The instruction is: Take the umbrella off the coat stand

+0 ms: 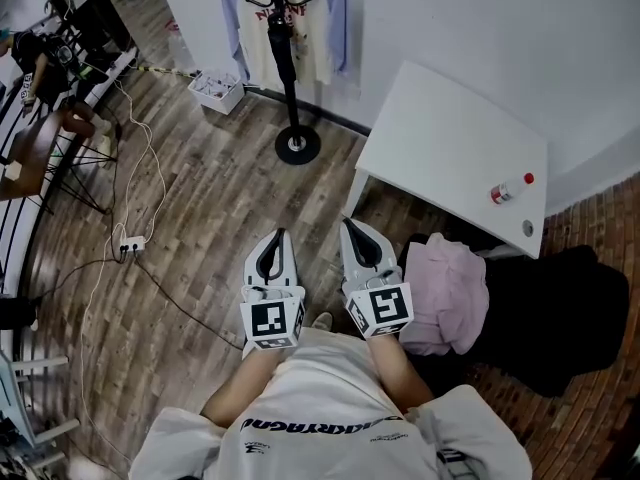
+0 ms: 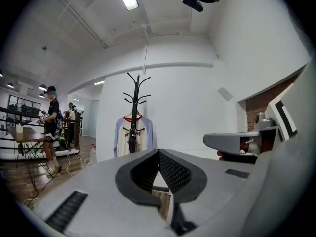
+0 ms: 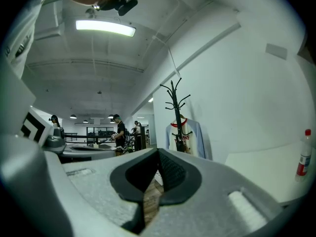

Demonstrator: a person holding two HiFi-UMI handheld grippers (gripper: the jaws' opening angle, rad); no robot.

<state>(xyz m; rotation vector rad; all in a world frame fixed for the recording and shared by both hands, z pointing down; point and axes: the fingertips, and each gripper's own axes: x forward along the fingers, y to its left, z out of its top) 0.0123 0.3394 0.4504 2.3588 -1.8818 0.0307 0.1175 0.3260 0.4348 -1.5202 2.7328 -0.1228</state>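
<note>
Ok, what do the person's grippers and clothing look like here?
Both the left gripper and right gripper are light grey, tapering to pointed tips, with dark ribbed pads around a teardrop cut-out. Each carries a white cube with black square markers. The person wears a pale T-shirt with dark lettering.

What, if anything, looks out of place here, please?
A crumpled pink garment lies on a black fabric heap beside the white table, and loose white cables trail across the wooden floor.

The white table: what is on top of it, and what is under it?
On the white table stands a red-capped bottle, near its corner. The tabletop covers the space beneath; only pink cloth shows at its edge.
</note>
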